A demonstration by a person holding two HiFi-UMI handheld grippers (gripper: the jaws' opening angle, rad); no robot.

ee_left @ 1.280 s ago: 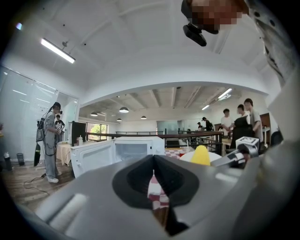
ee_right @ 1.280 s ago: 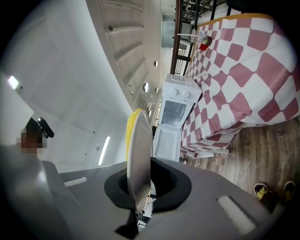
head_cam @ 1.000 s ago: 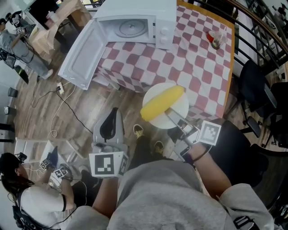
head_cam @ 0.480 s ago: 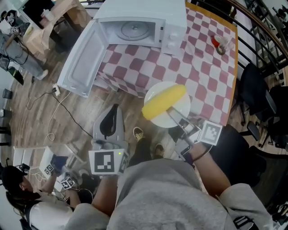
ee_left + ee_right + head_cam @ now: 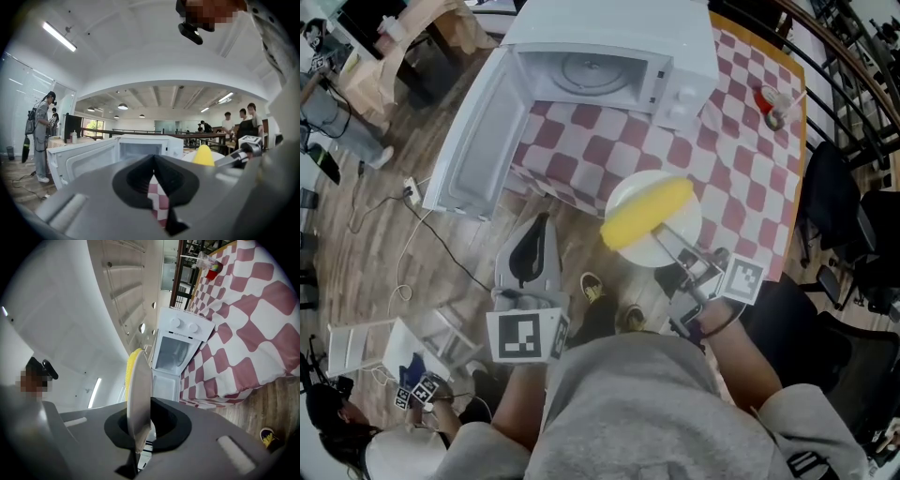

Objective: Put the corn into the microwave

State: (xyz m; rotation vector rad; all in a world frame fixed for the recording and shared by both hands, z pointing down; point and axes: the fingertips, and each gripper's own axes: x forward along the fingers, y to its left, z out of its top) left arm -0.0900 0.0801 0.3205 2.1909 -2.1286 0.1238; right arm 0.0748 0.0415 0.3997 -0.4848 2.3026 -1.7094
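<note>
A yellow corn cob [image 5: 645, 212] lies on a white plate [image 5: 686, 208]. My right gripper [image 5: 664, 240] is shut on the plate's near rim and holds it level over the near edge of the table. In the right gripper view the plate [image 5: 139, 394] stands edge-on between the jaws, with the corn [image 5: 132, 364] behind it. The white microwave [image 5: 609, 47] stands on the table's far left corner, its door [image 5: 478, 141] swung wide to the left and its cavity [image 5: 591, 75] empty. My left gripper [image 5: 540, 225] is shut on nothing, left of the plate, above the floor.
The table carries a red-and-white checked cloth [image 5: 731, 141], with a small red thing and a clear cup [image 5: 772, 103] at the far right. Black chairs [image 5: 834, 187] stand to the right. A cable [image 5: 422, 234] runs over the wooden floor; a person [image 5: 356, 450] crouches at lower left.
Both grippers and the plate with the corn have moved toward the table and microwave, which now sit nearer and further right in the head view. Both grips are unchanged.
</note>
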